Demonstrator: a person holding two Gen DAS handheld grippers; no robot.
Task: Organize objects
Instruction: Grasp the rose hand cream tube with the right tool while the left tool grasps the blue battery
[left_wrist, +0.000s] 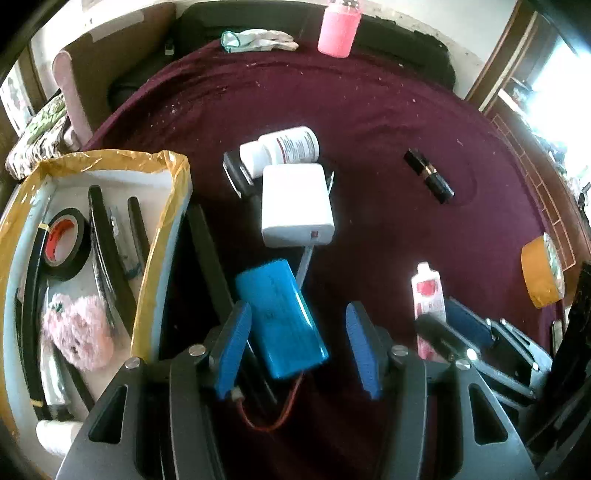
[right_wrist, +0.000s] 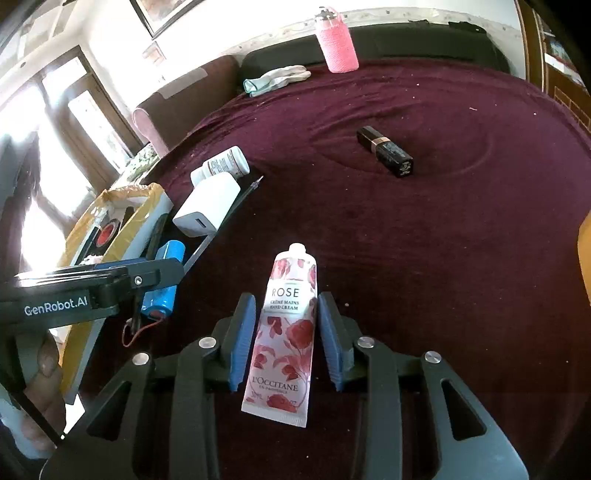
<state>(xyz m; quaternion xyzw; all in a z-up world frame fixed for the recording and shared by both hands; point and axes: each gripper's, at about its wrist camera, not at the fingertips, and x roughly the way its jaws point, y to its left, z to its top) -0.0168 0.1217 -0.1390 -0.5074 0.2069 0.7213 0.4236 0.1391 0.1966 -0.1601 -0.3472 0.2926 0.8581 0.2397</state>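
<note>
- The left gripper (left_wrist: 297, 341) sits at the bottom of the left wrist view, its blue fingers (left_wrist: 232, 350) spread; the blue battery pack (left_wrist: 282, 319) lies between them, close against the left finger and clear of the right one.
- A white charger (left_wrist: 295, 205) lies just above the battery pack at frame centre, with a white pill bottle (left_wrist: 280, 149) touching its top edge.
- The tape-edged box (left_wrist: 162, 236) fills the left of that frame, holding a black tape roll (left_wrist: 66, 243) and a pink fluffy thing (left_wrist: 79, 332).
- The right gripper (right_wrist: 286, 339) has its fingers close on either side of the hand cream tube (right_wrist: 286, 332); whether they press it I cannot tell.
- A black lipstick (right_wrist: 386, 151) lies alone at upper right on the maroon cloth (right_wrist: 443, 258).
- A pink bottle (right_wrist: 338, 40) stands at the top edge, a white glove (right_wrist: 277, 79) to its left.
</note>
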